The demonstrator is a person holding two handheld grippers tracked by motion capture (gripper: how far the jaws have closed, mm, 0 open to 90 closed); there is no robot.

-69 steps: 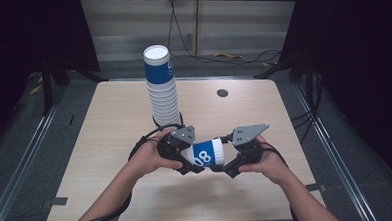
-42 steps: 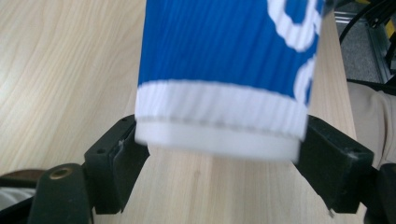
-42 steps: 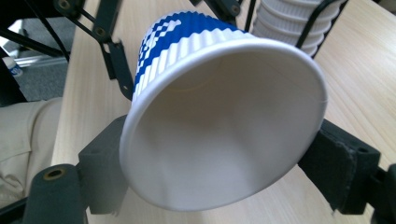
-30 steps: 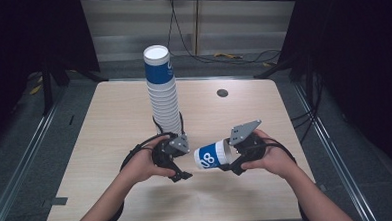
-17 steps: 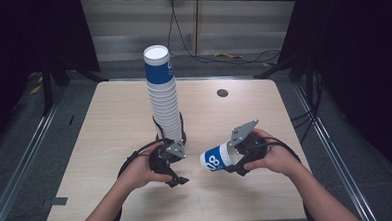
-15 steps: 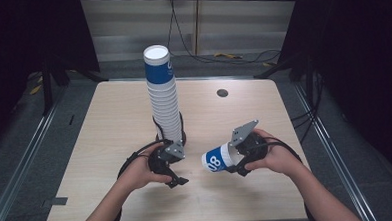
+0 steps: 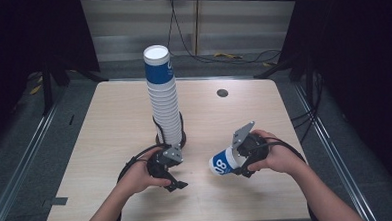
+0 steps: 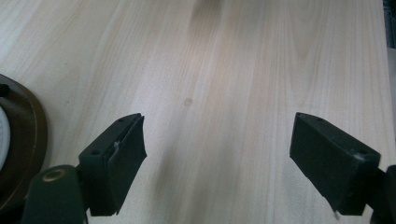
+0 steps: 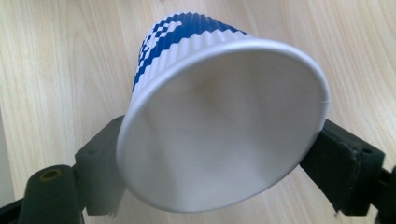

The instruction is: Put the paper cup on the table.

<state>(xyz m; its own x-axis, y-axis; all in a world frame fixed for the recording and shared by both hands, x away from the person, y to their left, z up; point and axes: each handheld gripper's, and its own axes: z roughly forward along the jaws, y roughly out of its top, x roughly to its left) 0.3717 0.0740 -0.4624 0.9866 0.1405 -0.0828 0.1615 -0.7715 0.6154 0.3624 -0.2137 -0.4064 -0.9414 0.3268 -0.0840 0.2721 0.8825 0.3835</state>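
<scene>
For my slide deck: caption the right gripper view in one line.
Right gripper holds a blue-and-white paper cup by its sides, open mouth toward the camera, above the wooden table.

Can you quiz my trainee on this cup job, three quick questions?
1. True or false: the left gripper holds a cup.
2. What sits between the right gripper jaws?
A. a lid
B. a blue-and-white cup
C. a cable
3. Where is the cup stack relative to the left gripper?

Key:
1. False; its jaws are open over bare table.
2. B.
3. Just behind it, upright on the table.
</scene>
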